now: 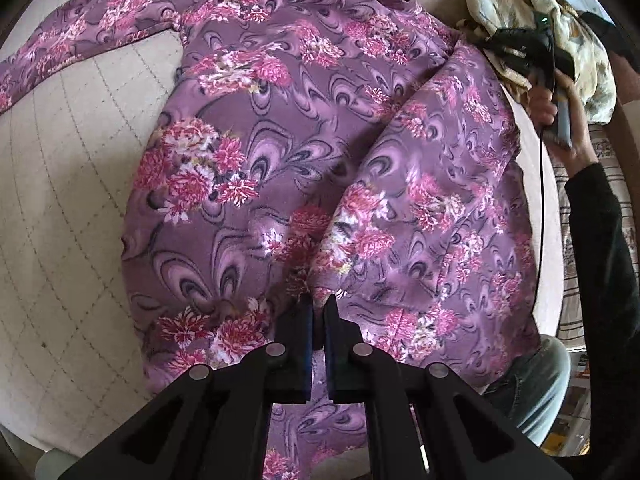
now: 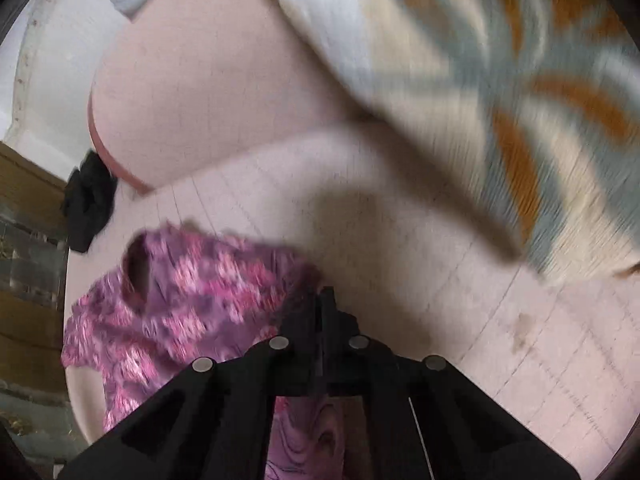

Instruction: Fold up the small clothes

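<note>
I pinch the purple floral top (image 1: 280, 152), spread on the quilted bed (image 1: 72, 184), with left gripper (image 1: 319, 308) and right gripper (image 2: 325, 300) jaws clenched on fabric; uneven pulling could skew the fold.

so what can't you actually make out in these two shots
1. Left wrist view: the purple floral long-sleeved garment has its lower hem hidden behind the left hand-held gripper.
2. Right wrist view: motion blur smears the cream, blue and orange patterned cloth.
3. Right wrist view: blur hides whether the right hand-held gripper pinches fabric.
</note>
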